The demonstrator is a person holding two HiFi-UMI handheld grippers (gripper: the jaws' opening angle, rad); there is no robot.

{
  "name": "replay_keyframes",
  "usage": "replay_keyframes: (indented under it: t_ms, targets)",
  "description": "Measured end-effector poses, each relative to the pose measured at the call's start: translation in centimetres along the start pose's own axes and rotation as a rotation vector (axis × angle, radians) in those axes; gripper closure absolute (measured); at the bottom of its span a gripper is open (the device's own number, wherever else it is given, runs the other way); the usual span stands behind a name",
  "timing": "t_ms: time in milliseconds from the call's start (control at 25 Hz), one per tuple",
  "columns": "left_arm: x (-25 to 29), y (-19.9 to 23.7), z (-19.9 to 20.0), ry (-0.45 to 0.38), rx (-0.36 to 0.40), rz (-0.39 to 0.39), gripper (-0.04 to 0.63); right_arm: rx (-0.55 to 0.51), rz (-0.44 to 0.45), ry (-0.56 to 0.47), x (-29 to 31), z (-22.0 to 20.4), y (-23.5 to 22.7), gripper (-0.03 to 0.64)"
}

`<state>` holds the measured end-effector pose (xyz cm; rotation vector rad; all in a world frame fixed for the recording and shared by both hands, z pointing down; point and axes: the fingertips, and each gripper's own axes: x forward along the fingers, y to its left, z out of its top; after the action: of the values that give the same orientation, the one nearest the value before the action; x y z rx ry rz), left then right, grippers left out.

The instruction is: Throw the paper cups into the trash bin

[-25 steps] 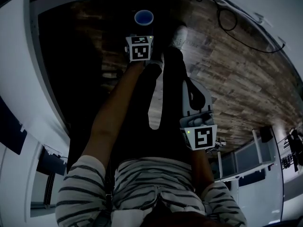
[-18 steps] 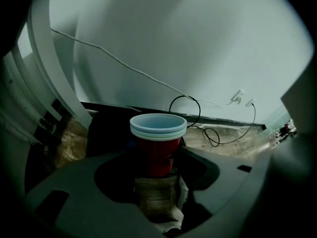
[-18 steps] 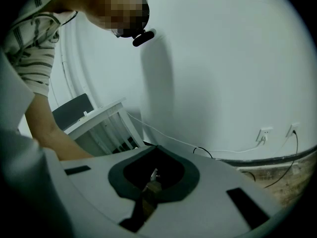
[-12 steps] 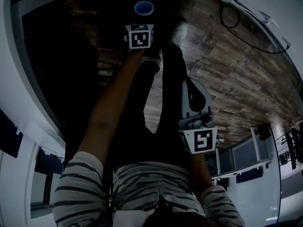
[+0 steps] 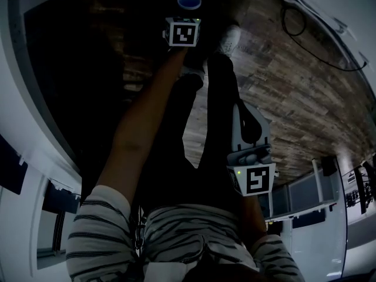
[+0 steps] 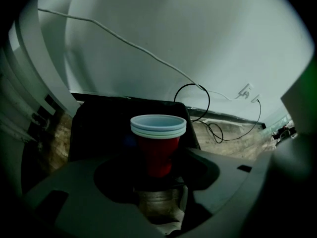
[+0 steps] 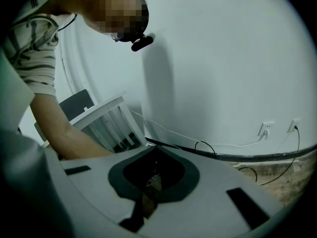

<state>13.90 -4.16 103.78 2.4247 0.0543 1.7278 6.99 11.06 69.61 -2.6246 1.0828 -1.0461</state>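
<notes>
A stack of paper cups [image 6: 158, 138], red outside with pale blue-white rims, stands upright between the jaws of my left gripper [image 6: 158, 168], which is shut on it. In the head view the same stack [image 5: 189, 1] shows as a blue ring past the left gripper [image 5: 188, 15], held far out in front at arm's length above the floor. Right behind and below the cups is a black, bin-like shape [image 6: 104, 125]. My right gripper [image 5: 244, 111] hangs low by the person's right leg, its jaws [image 7: 152, 168] together with nothing in them.
A white wall [image 6: 173, 43] with a thin cable [image 6: 148, 53] and sockets [image 6: 247, 90] rises behind the black shape. Looped black cable [image 5: 294, 22] lies on the wood floor [image 5: 294, 98]. The person's legs and a pale shoe [image 5: 229, 39] are below. White slatted furniture [image 7: 106, 120] stands at left.
The left gripper has carried the cups farther forward and a little to the right. The right gripper has sunk slightly lower beside the leg.
</notes>
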Motion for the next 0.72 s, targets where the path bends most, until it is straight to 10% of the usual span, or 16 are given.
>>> replay_keyframes:
  t_ms: [720]
  targets:
    - [4.6, 0.7, 1.2, 0.059, -0.004, 0.006, 0.342, 0.042, -0.017, 0.019, 0.7, -0.9, -0.7, 0.607]
